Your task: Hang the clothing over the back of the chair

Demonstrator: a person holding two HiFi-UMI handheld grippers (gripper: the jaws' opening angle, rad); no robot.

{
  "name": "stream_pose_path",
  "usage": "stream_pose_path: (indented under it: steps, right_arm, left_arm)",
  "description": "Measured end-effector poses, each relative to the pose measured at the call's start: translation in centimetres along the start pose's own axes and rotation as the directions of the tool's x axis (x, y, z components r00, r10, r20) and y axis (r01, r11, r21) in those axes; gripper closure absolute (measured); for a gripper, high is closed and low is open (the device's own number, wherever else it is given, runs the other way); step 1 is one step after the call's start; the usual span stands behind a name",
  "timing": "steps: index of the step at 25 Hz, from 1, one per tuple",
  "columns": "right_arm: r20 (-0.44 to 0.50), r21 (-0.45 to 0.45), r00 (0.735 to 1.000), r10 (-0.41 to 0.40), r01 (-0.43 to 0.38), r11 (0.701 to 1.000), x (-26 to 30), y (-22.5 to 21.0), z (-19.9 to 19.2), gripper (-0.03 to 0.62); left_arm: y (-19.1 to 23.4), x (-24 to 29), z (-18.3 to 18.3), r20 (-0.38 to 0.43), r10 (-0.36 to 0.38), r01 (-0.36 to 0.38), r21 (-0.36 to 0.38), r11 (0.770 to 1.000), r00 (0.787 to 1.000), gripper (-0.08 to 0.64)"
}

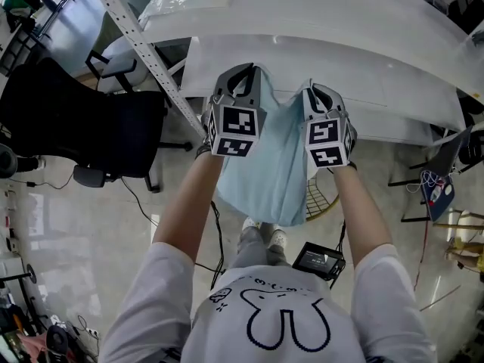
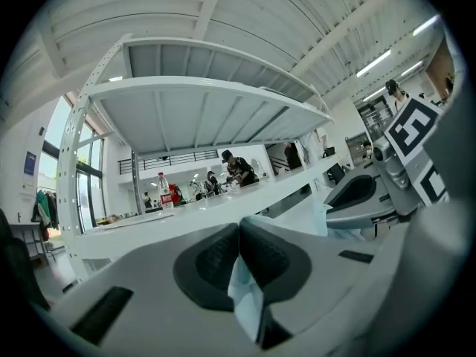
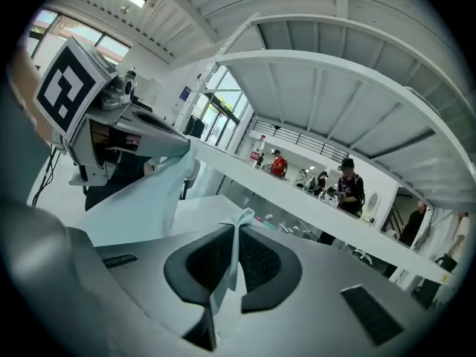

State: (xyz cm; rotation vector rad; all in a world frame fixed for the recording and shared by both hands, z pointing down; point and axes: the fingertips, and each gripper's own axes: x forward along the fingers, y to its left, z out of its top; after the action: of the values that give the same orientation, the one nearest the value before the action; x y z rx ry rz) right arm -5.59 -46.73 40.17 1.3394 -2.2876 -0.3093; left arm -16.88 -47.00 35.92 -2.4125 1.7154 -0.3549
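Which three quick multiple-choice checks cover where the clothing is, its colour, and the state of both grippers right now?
1. Where is the clothing?
A. draped over the black chair
B. hanging between the left gripper and the right gripper
C. lying on the floor

2. What colour is it?
A. light blue
B. red
C. black

3. The grippers are:
A. both open
B. only the left shut
C. both shut on the clothing

Answers: 1 B, the head view shows the cloth spanning from one gripper to the other and hanging down; 2 A, it shows pale blue in every view; 3 C, each gripper view shows fabric pinched between closed jaws.
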Motion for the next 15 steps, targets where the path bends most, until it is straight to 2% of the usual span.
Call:
stream_pose_path:
  steps: [6,10,15]
  right_arm:
    - [-0.028,-0.099,0.999,-0.040,0.037,0.994,3.7,-1.5,0.3,0.588]
    - [-0.042,-0.120,0.994,-0.096,0.091,0.989,5.8,-3.9,0.3,0.588]
    - [-0.078,-0.093,0.990,-0.115,0.108,0.990,7.0,-5.1,-1.3,0.588]
  left_arm:
    - [-0.2,4.1,1.6,0.030,-0.062,0.060,0.055,0.997,0.998,0.529]
    - [-0.8,6.9,2.6,0.045,-0.101,0.097,0.089,0.991,0.994,0.529]
    - [-2.0,9.0,1.8,0.028,-0.146,0.145,0.053,0.988,0.989,0.529]
